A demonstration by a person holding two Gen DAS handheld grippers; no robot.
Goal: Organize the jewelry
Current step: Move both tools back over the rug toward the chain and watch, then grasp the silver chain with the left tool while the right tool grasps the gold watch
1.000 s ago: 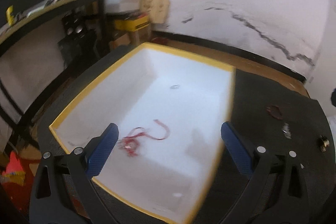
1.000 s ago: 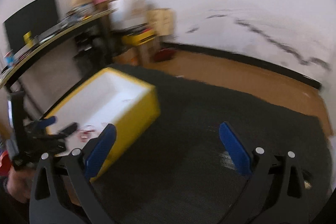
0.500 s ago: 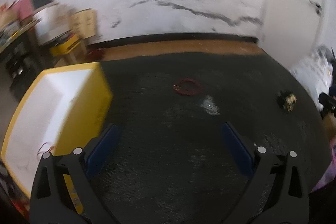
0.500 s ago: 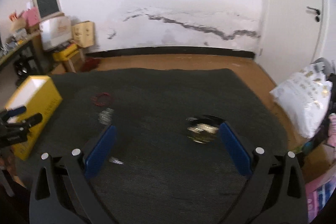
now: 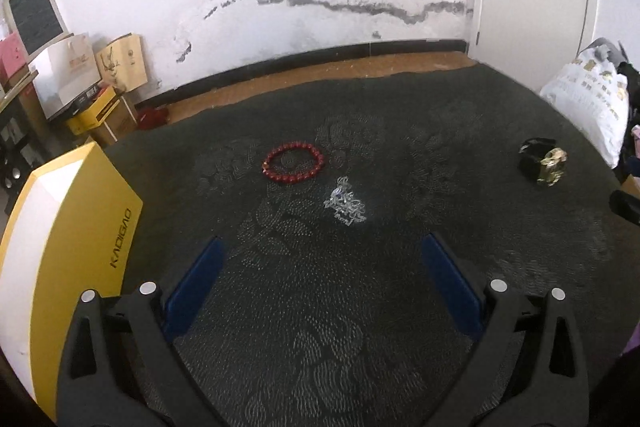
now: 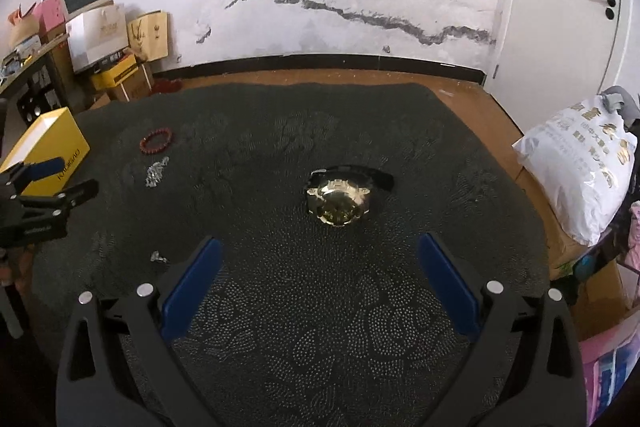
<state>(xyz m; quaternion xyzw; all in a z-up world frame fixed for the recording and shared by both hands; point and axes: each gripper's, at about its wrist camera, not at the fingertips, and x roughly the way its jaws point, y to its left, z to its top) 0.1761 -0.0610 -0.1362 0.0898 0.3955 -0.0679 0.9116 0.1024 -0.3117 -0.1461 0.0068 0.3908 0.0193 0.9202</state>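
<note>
Moved since a second ago: swung off the box interior, both views now out over the dark mat, blur gone.
Watch (image 6: 339, 201): dead ahead of the right gripper (image 6: 318, 271), centred between its blue fingers (image 6: 192, 285), lying apart from them on the mat; gold-toned faceted case, dark strap curled behind.
Chain (image 5: 346, 201): just beyond the left gripper (image 5: 322, 275), slightly toward its right finger; silvery, fine, bunched in a loose heap.
Bracelet (image 5: 294, 163): farther out past the chain, toward the left finger side; round red beads, closed ring, lying flat.
Small silver piece (image 6: 159, 257): just outside the right gripper's left finger; too small to identify.
Fingers: both pairs spread wide, nothing held.
Step, as judged: right reach for the watch; best taken across the rigid case, not the floppy strap, with tips pressed lightly into the pile.
Risk: chain likely to snag or spill; better pinched at the thickest bunch.
Box (image 5: 76, 227): outside the left finger; yellow walls, white inside, smooth card.
Mat (image 6: 320, 327): dark, nubbly, dotted swirls.
</note>
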